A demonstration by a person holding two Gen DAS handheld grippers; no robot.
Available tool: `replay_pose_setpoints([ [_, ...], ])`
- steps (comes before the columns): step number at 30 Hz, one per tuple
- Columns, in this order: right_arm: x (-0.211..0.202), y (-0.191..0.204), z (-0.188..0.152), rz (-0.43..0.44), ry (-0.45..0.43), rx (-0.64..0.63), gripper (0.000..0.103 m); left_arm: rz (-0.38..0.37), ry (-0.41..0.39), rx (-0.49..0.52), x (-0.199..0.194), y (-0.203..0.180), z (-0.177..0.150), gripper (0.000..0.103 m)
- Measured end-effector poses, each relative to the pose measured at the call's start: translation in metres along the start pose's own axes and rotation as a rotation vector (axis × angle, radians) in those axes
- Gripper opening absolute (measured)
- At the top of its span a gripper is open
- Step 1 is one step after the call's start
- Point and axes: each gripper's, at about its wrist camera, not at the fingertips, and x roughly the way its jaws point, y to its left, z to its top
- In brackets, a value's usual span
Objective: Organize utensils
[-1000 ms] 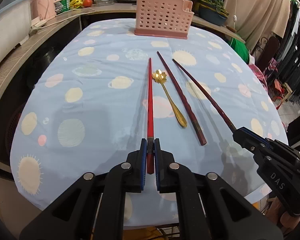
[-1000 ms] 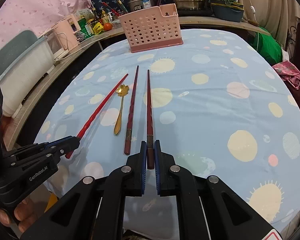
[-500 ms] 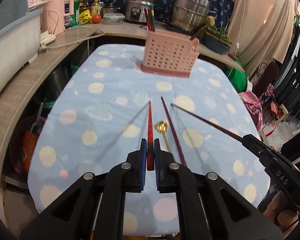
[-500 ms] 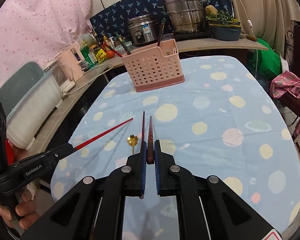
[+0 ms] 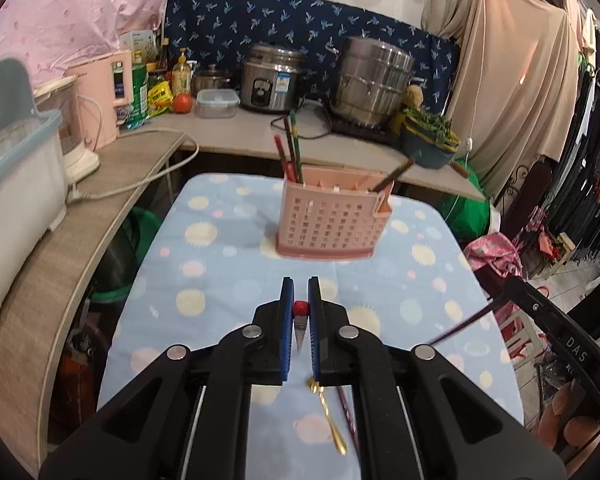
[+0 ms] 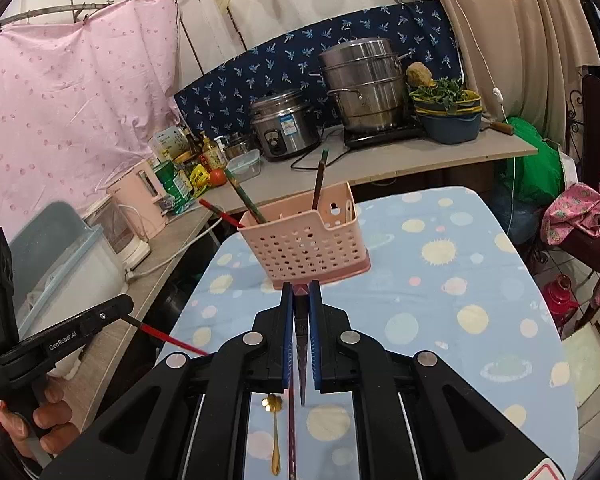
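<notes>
Left gripper (image 5: 300,312) clamps red chopstick (image 5: 300,308), right gripper (image 6: 301,312) clamps dark chopstick (image 6: 301,344), both at butt ends. Stiff, light, slippery; tips likely swing.

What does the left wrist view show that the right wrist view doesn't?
Only the left wrist view: the red chopstick end-on between the left hand-held gripper pads. Only the right wrist view: the dark chopstick clamped in the right hand-held gripper, and that red chopstick side-on. Both: the pink basket, the gold spoon and another dark chopstick on the tablecloth.
</notes>
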Motion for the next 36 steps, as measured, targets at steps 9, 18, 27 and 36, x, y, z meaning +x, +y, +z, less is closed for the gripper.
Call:
replay_pose_setpoints([
  [9, 0.012, 0.006, 0.063, 0.016, -0.104, 0.003, 0.007, -0.024, -0.105, 0.004, 0.004, -0.008, 0.069, 0.003],
  [18, 0.015, 0.010, 0.071, 0.013, -0.120, -0.011, 0.007, -0.003, -0.113, -0.012, 0.009, 0.010, 0.085, 0.003],
  [27, 0.014, 0.004, 0.028, -0.023, -0.057, 0.000, 0.007, 0.168, 0.123, -0.103, 0.055, 0.088, -0.006, 0.013],
  [36, 0.023, 0.009, 0.008, -0.041, -0.004, -0.002, 0.007, 0.219, 0.267, -0.248, 0.094, 0.147, -0.066, 0.028],
])
